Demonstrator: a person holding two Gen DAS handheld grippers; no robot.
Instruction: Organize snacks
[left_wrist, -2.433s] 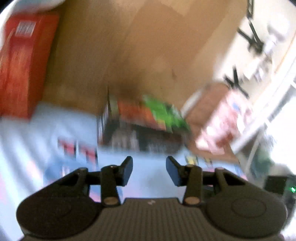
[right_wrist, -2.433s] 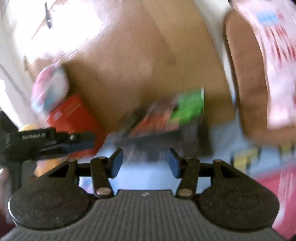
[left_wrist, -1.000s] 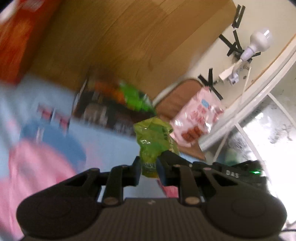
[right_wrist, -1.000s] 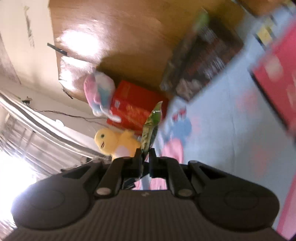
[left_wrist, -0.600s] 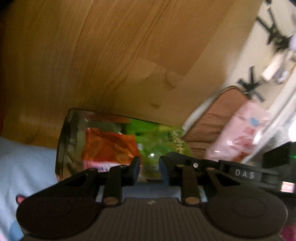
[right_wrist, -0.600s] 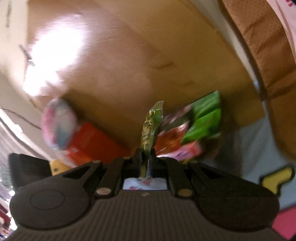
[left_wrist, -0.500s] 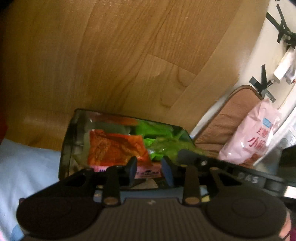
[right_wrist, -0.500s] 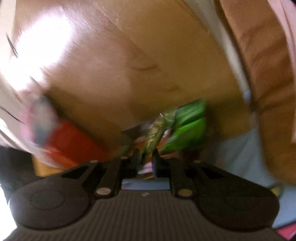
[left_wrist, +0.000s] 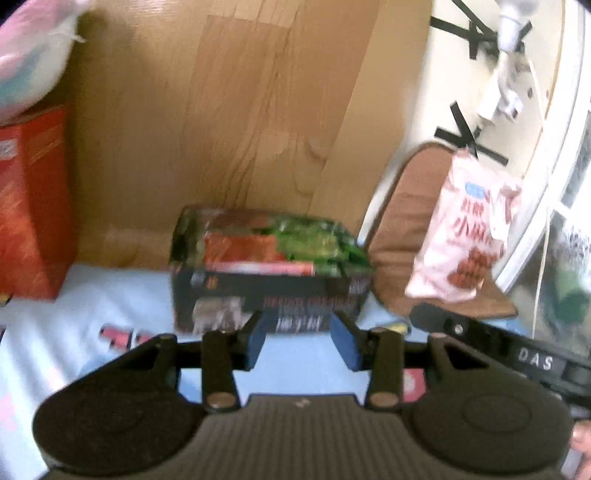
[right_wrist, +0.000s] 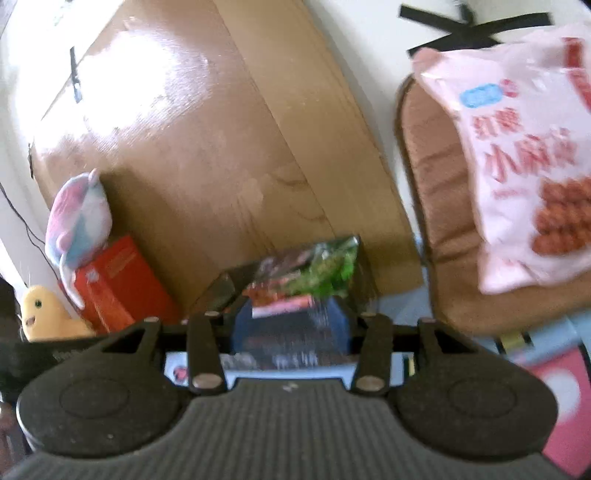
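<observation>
Both the left tongs and right tongs have just been opening and hold nothing. Just beyond them the dark box of green and orange snack packets stands against the wooden board.

Ahead of the left gripper, the print on the dark snack box was smeared beyond reading, and the green and orange packets inside ran together. In the right wrist view the right gripper blocked the box's front, its blue pads blurred against it. To that gripper's right the pink snack bag was cut by the frame edge. Left of the left gripper, the red box and plush toy were also cropped.
</observation>
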